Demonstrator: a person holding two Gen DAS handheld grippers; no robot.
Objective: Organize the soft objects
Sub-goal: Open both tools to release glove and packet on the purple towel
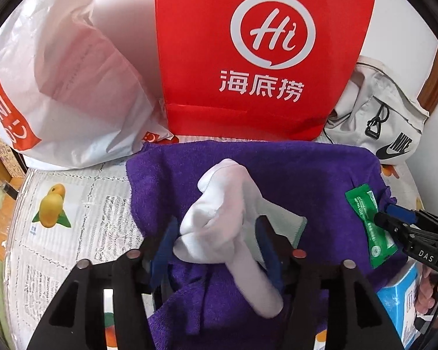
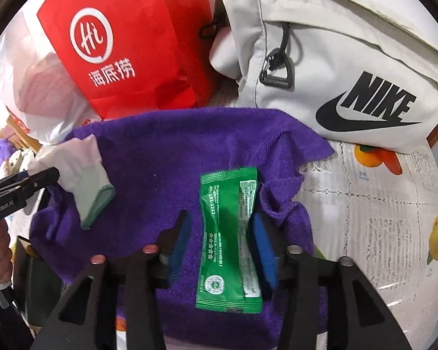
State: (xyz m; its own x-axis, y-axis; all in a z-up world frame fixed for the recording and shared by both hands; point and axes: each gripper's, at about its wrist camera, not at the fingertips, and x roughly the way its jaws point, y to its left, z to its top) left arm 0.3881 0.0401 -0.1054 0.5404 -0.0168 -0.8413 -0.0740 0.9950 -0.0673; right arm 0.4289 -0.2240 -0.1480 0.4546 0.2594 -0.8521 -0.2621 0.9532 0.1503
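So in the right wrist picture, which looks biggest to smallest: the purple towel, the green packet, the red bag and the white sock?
1. purple towel
2. red bag, though standing farther back may shrink it
3. green packet
4. white sock, partly hidden, so close to the packet

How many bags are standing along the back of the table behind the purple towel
3: a white plastic bag on the left, a red paper bag in the middle, and a white Nike bag on the right. Others may be hidden behind them.

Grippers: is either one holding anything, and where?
Nothing is held. The white sock lies loose between the left gripper's open jaws, the green packet between the right gripper's, both resting on the purple towel.
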